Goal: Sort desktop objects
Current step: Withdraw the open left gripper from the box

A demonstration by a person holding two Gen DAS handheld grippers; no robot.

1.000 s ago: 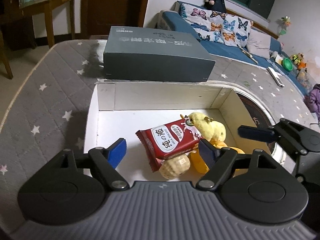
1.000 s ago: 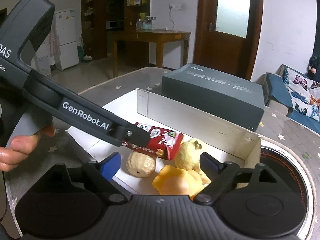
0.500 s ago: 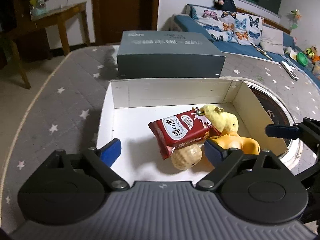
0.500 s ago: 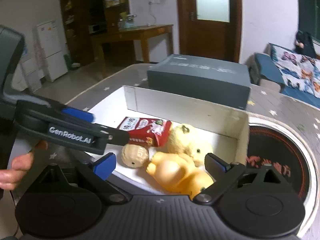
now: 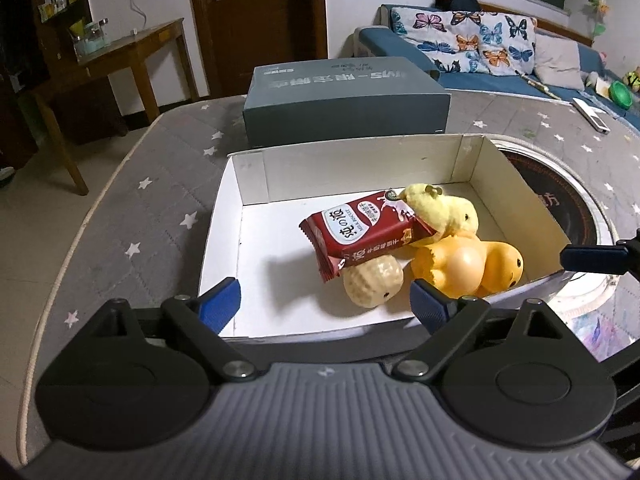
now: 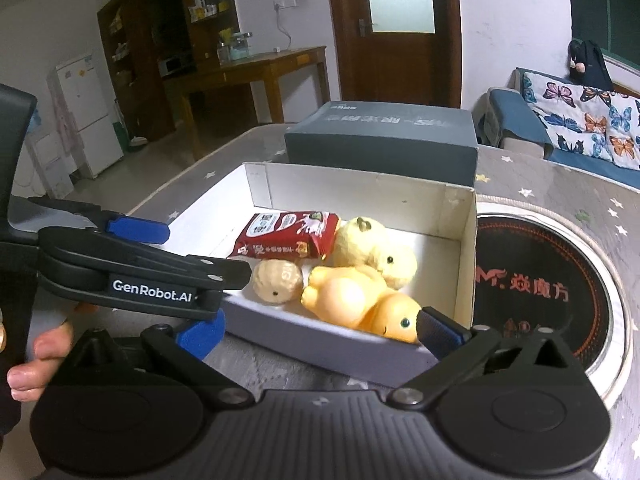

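A white open box (image 5: 256, 184) (image 6: 460, 216) sits on the grey star-patterned table. In it lie a red snack packet (image 5: 362, 230) (image 6: 288, 234), a yellow plush chick (image 5: 444, 212) (image 6: 376, 250), an orange rubber duck (image 5: 468, 266) (image 6: 360, 300) and a beige peanut-shaped toy (image 5: 374, 282) (image 6: 278, 280). My left gripper (image 5: 324, 304) is open and empty at the box's near edge. My right gripper (image 6: 320, 330) is open and empty, just outside the box's near side. The left gripper's body (image 6: 132, 272) shows at the left of the right wrist view.
A dark grey closed box (image 5: 344, 100) (image 6: 384, 140) lies behind the white box. A round black induction cooktop (image 6: 548, 280) (image 5: 560, 200) is set into the table on the right. A sofa with butterfly cushions (image 5: 480, 40) stands beyond the table.
Both grippers have drawn back from over the box toward its near edge, open and empty. The objects in the box have not moved.
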